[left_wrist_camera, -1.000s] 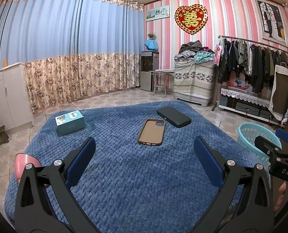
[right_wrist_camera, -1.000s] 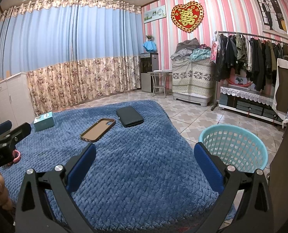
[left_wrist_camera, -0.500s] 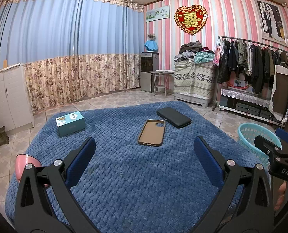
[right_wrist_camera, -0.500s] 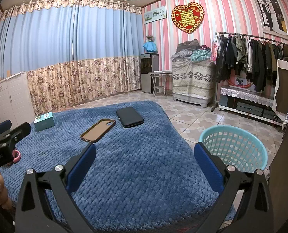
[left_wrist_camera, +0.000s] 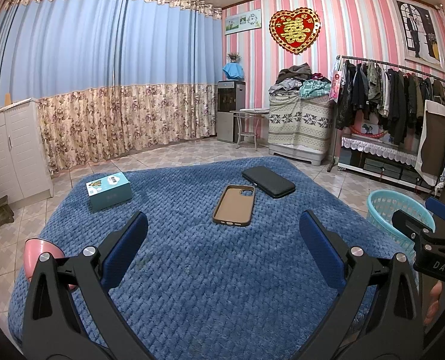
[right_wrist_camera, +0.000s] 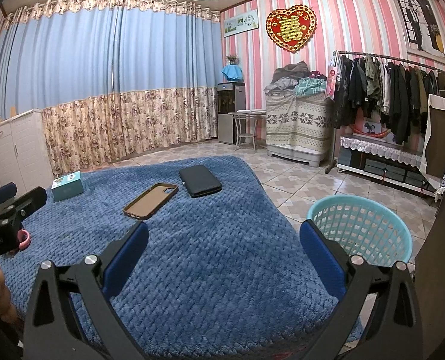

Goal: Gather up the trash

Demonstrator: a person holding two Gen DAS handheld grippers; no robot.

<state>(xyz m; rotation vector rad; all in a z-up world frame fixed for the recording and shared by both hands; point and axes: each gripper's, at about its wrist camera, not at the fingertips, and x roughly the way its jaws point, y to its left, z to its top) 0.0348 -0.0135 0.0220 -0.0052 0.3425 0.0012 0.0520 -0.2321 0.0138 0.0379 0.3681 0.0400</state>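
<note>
Left wrist view: the left gripper hangs over the blue blanket, fingers spread wide with nothing between them. Ahead on the blanket lie a brown phone case and, just beside it, a black case; a teal box sits well off to the left. A pink thing pokes out behind the left finger.

Right wrist view: the right gripper is wide open and empty too. The basket stands on the tiles just off the blanket's right edge, partly behind the right finger.
</note>
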